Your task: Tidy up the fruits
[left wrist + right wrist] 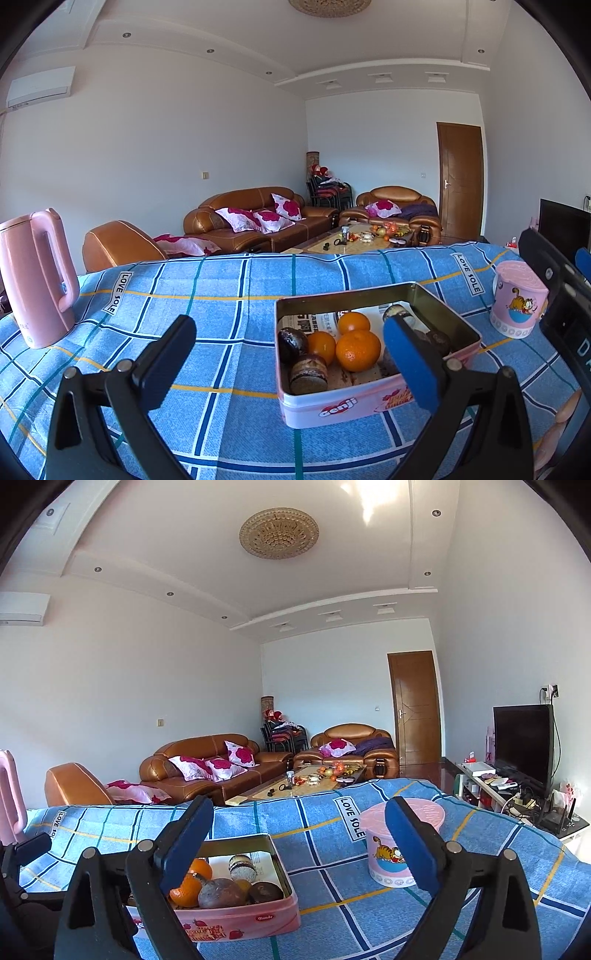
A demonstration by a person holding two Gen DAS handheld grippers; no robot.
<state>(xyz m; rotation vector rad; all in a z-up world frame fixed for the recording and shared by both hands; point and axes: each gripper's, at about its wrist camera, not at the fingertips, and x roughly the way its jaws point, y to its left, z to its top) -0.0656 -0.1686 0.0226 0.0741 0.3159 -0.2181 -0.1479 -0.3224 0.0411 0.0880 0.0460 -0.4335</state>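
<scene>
Blue checked cloth [229, 295] covers the table up front, with a living room behind it: brown leather sofa [258, 218] with red-flowered cushions, a coffee table [306, 781] cluttered with bits, a wooden door [460, 181] at the far end, a dark television [522, 747] off to the right.

On the cloth sits the pink tin [354, 402], lid off, and the fruit is inside it. Three oranges [357, 350] are bunched near the middle, dark brownish round fruits [292, 344] beside them, one more of those [221, 892] showing at the near wall in the right wrist view. Printed paper lines the tin's floor.

Left gripper [291, 362] hovers low before the tin, fingers spread wide with nothing between them; its right finger crosses in front of the tin's right half, whether it touches I cannot tell. Right gripper [295, 849] sits level, fingers wide apart and empty as well, the left one over the tin's near corner, the right one in front of the pink cartoon-cat tub [384, 853].

That tub stands on the cloth right of the tin, apart from it. A pink kettle [37, 280] stands upright well off to the left.
</scene>
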